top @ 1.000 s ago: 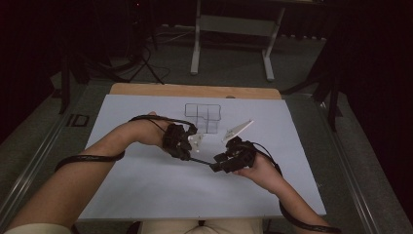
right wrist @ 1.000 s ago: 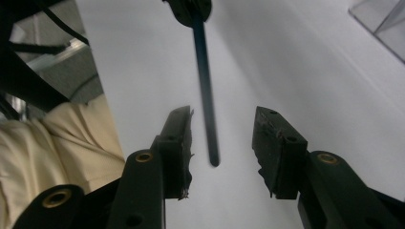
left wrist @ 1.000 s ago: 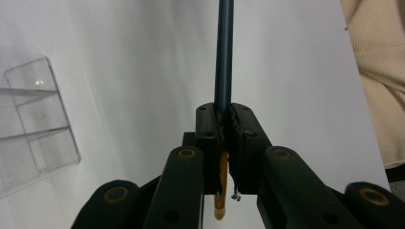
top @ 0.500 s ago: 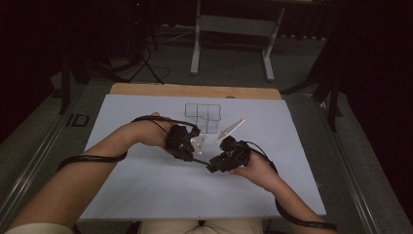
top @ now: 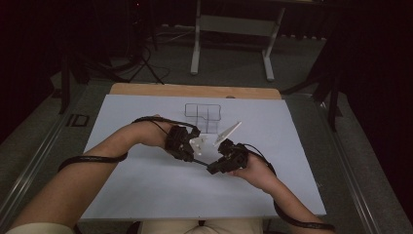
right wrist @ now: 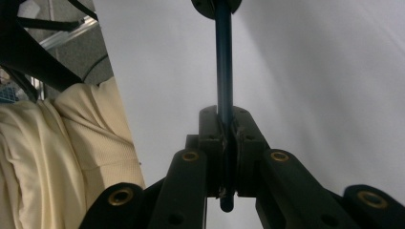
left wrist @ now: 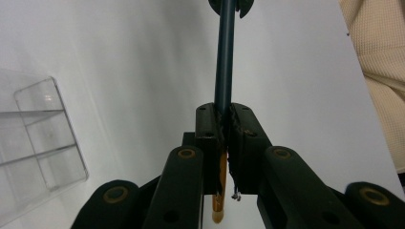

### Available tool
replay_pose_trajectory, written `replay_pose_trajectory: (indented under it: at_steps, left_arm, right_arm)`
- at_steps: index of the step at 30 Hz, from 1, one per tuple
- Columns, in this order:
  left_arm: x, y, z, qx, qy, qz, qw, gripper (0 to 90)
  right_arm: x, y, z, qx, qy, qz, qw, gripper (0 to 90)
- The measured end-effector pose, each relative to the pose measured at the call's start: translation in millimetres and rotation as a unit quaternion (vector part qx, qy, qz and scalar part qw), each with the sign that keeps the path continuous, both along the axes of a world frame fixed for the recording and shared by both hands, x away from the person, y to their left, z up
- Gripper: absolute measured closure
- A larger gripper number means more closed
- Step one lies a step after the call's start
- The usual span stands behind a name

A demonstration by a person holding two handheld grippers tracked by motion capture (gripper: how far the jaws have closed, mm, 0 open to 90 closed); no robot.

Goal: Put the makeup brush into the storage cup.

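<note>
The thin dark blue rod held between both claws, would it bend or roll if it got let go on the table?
The rod looks straight across the span between the left claw and the right claw, so it is probably stiff. It is slim, so likely light. It looks round, so on the flat white table sheet it may well roll.

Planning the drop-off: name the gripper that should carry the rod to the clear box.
Left, likely: the left gripper, shut on the rod, sits nearer the clear box; the right gripper, also clamped, lies farther back.
</note>
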State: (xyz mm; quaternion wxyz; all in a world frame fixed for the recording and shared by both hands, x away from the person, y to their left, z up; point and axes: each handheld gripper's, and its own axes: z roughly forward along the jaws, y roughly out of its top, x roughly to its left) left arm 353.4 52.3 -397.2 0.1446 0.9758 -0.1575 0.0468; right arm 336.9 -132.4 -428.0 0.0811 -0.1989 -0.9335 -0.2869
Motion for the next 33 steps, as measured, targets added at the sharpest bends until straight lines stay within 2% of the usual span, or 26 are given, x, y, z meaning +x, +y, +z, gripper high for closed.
replay_pose_trajectory:
  at_steps: [2,5,7,9,12,15,16,19,22,25,28,29,32,33]
  left_arm:
    - [0.6,2.4,-0.7,-0.011,0.005,-0.003,0.9999,84.0]
    - [-0.3,7.6,-0.3,-0.037,-0.005,-0.019,0.9991,83.3]
    - [0.2,10.1,0.2,-0.043,0.0,-0.004,0.9991,80.9]
    - [0.4,13.4,1.0,-0.044,-0.004,0.006,0.999,77.4]
    - [3.0,21.9,1.9,-0.054,0.005,0.043,0.9976,71.9]
    - [3.8,32.8,3.3,-0.076,0.013,0.068,0.9947,70.3]
    - [3.4,37.9,3.2,-0.085,0.016,0.079,0.9931,69.7]
    - [1.9,48.8,2.6,-0.104,0.008,0.093,0.9902,65.8]
    - [1.5,59.8,0.5,-0.133,0.026,0.111,0.9845,64.4]
    - [0.2,67.7,-2.0,-0.153,0.035,0.118,0.9805,64.3]
    - [0.2,72.1,-6.3,-0.165,0.046,0.127,0.9771,64.2]
    - [0.5,72.7,-7.8,-0.169,0.056,0.133,0.9751,64.2]
    - [-0.5,71.9,-10.4,-0.173,0.065,0.127,0.9744,64.3]
    - [-1.3,70.6,-11.8,-0.172,0.066,0.122,0.9754,64.5]
  right_arm:
    - [-0.4,-1.9,0.2,0.009,0.0,0.001,1.0,85.2]
    - [-0.6,-5.4,0.4,0.017,0.002,0.0,0.9999,85.3]
    - [-1.0,-8.0,1.8,0.021,-0.001,-0.001,0.9998,85.4]
    - [-1.3,-9.6,3.2,0.025,-0.001,-0.004,0.9997,85.3]
    - [-0.8,-13.3,5.0,0.03,-0.005,-0.005,0.9995,85.4]
    - [-0.5,-17.5,5.8,0.033,-0.008,-0.007,0.9994,85.4]
    - [-0.6,-18.4,5.5,0.034,-0.009,-0.007,0.9993,85.4]
    - [-2.7,-21.8,4.8,0.039,-0.007,-0.004,0.9992,85.4]
    - [-5.5,-24.6,3.9,0.044,-0.009,0.0,0.999,85.4]
    - [-7.6,-26.4,3.6,0.048,-0.008,0.005,0.9988,85.4]
    - [-9.7,-28.2,5.0,0.058,-0.009,0.006,0.9982,85.4]
    - [-10.1,-28.3,5.4,0.057,-0.01,0.008,0.9983,85.4]
    - [-10.5,-27.9,5.5,0.058,-0.01,0.012,0.9982,85.4]
    - [-10.6,-27.5,5.4,0.057,-0.01,0.012,0.9982,85.3]
